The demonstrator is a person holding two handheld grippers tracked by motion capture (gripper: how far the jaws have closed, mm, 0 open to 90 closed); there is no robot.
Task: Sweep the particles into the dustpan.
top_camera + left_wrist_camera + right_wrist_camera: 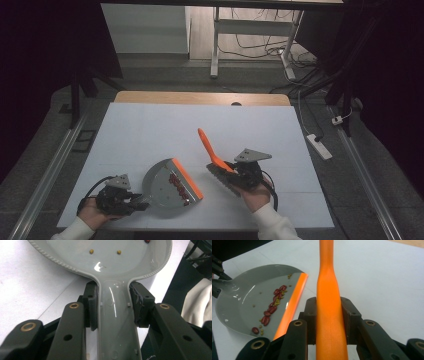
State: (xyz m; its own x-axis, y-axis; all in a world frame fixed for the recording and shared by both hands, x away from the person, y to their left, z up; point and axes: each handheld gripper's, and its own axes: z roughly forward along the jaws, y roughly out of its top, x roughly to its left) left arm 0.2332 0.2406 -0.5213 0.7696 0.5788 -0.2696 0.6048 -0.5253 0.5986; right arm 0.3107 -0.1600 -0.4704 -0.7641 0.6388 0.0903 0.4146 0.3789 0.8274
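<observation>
Both tools are gripped: the left gripper (131, 201) pinches the dustpan (167, 187) handle near the tabletop's (150, 125) front edge; the right gripper (239, 172) clamps the brush (216, 161). Beans (272, 308) already lie in the pan, so sweeping looks finished; next probably comes lifting it level.

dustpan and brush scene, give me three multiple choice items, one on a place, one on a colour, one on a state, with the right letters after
1. Where do the red beans lie?
A. inside the dustpan, near its orange lip
B. loose on the white table beyond the brush
C. on the brush's bristles

2. What colour is the brush handle?
A. grey
B. orange
C. blue

3. How does the left gripper stand?
A. open, hovering above the dustpan
B. shut on the brush
C. shut on the dustpan's handle

Answers:
1 A: the right gripper view shows the beans in a row on the grey dustpan beside the orange lip.
2 B: the handle clamped in the right gripper is bright orange, as it is in the high view.
3 C: in the left gripper view both pads press the sides of the dustpan's handle.
</observation>
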